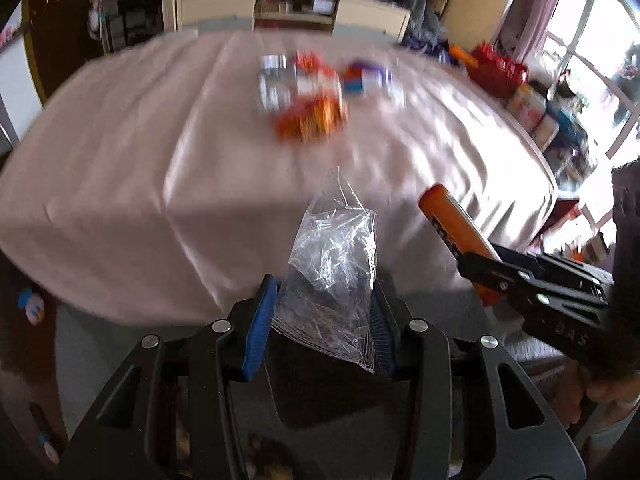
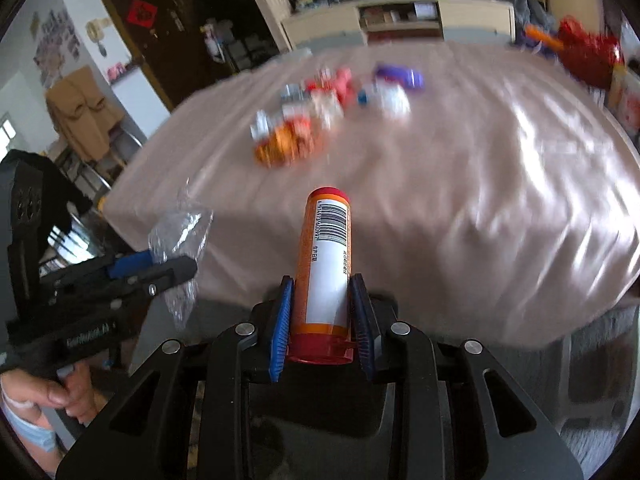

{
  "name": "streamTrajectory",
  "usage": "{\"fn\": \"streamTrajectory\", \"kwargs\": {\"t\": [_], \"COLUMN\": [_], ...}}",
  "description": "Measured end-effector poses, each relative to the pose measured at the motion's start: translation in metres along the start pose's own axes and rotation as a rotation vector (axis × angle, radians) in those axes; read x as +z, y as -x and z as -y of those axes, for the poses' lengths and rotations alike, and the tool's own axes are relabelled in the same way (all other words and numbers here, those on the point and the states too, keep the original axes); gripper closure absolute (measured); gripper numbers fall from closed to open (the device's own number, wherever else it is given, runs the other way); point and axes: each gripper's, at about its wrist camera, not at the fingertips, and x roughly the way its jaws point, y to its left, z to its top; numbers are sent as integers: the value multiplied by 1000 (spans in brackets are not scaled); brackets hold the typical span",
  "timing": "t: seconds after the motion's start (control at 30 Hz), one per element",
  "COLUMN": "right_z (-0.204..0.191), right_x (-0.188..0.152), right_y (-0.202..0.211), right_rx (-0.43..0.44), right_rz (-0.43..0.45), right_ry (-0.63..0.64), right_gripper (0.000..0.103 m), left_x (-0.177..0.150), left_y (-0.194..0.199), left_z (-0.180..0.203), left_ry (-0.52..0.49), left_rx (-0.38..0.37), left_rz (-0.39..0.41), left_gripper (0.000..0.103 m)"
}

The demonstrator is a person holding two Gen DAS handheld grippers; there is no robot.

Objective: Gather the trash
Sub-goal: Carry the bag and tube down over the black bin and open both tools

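My left gripper (image 1: 324, 312) is shut on a crumpled clear plastic bag (image 1: 334, 268), held off the near edge of the table; it also shows in the right wrist view (image 2: 180, 236). My right gripper (image 2: 322, 316) is shut on an orange tube with red caps and a barcode label (image 2: 327, 264), which points toward the table; the tube also shows in the left wrist view (image 1: 456, 228). A blurred pile of wrappers and packets (image 1: 316, 88) lies in the middle of the table, also in the right wrist view (image 2: 320, 116).
The table wears a pinkish cloth (image 2: 480, 184). A red basket (image 1: 500, 68) and boxes (image 1: 532, 108) stand along its right edge. A cream cabinet (image 1: 296, 8) stands behind. Grey floor (image 1: 88, 344) lies below the near edge.
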Motion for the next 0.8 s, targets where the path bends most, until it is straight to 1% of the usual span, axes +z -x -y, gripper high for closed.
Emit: {"fn": "streamTrajectory", "kwargs": {"t": [0.07, 0.23, 0.37, 0.5, 0.6, 0.67, 0.73, 0.8], "right_z": [4, 18, 28, 33, 30, 30, 29, 29], "right_x": [-14, -34, -42, -39, -37, -35, -32, -29], "right_y": [-14, -41, -52, -55, -58, -60, -59, -56], "right_rx": [-9, 0, -13, -17, -21, -24, -26, -40], "right_rz": [-43, -142, -180, -184, -182, -181, -175, -164], "right_ry": [-11, -78, -101, -107, -112, -126, -141, -146], "right_gripper": [73, 73, 73, 73, 73, 73, 71, 70], "left_x": [-19, -46, -60, -65, -63, -62, -59, -56], "left_y": [-9, -29, -50, -62, -69, -72, -74, -71], "left_z": [3, 3, -4, -1, 1, 1, 1, -3], "left_ry": [1, 8, 29, 17, 27, 38, 52, 69], "left_rx": [-5, -11, -17, -20, -19, -6, 8, 21], "left_rz": [-37, -85, -148, -174, -192, -198, -204, -204], "left_gripper": [61, 61, 61, 61, 61, 61, 57, 56]}}
